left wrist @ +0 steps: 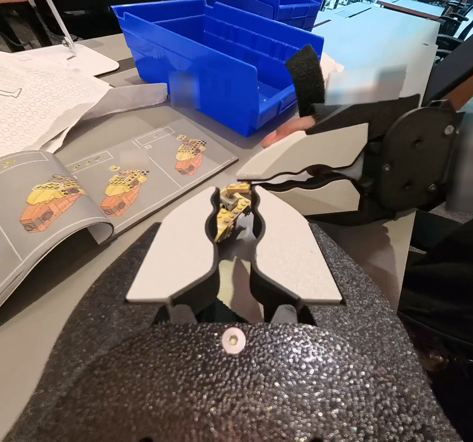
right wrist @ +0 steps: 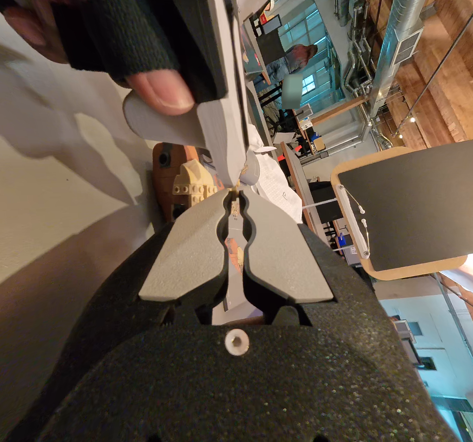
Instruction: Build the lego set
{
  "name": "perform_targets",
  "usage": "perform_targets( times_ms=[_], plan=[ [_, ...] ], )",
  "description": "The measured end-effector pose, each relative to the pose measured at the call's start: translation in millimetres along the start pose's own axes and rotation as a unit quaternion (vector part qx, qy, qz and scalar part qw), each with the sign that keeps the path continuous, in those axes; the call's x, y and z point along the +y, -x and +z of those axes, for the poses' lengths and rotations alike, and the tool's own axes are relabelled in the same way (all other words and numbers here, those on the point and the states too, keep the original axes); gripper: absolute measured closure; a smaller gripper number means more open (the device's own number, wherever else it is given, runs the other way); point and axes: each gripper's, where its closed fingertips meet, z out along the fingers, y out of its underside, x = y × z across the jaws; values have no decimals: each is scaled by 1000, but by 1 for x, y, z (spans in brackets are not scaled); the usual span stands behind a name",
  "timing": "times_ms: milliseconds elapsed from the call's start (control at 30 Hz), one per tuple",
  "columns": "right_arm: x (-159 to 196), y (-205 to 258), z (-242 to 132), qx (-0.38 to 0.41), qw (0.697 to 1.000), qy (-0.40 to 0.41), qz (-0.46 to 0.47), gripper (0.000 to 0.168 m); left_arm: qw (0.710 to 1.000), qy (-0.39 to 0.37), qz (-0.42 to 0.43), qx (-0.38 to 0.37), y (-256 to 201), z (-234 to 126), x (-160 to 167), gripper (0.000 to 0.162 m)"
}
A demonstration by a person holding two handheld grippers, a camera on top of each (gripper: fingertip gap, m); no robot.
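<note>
My left claw (left wrist: 234, 207) is clamped around a small yellow-and-grey lego sub-assembly (left wrist: 231, 212), held above the grey table (left wrist: 179, 117) to steady it. My right claw (left wrist: 244, 181) pinches a tiny tan lego plate (left wrist: 239, 187) at its top (presumably pressing it on), beside the open instruction booklet (left wrist: 107, 181).

My left claw (left wrist: 234, 194) hides the lower part of the small yellow lego build (left wrist: 231, 209) between its fingers; in my right wrist view the tan piece (right wrist: 234, 192) at my right claw (right wrist: 234, 195) is too small to make out; the open instruction booklet (left wrist: 107, 183) runs off the left edge; the brown lego model (right wrist: 176, 173) sits half behind my fingers.
</note>
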Motion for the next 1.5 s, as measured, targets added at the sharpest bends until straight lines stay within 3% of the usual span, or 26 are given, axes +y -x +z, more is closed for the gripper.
perform_targets(
  times_ms=[400,667,900,1067,1300,1500],
  plan=[
    [-12,0,-7,-1,998,-56,-8,158,991,-18,6,131,-10,-6,-2,146],
    [-22,0,-13,-12,992,-119,-42,153,940,-29,-34,337,-26,-23,-9,146],
    [-33,-1,-20,9,987,-149,-62,163,919,-6,-40,393,-32,-20,-8,146],
    [-27,-2,-16,17,992,-114,-56,164,931,-5,-35,364,-26,-17,-7,146],
    [-2,-5,-2,41,997,20,-69,164,979,5,52,198,-9,-10,-7,146],
    [-4,-1,0,33,997,32,-59,164,991,45,71,106,-7,-6,3,145]
  ],
)
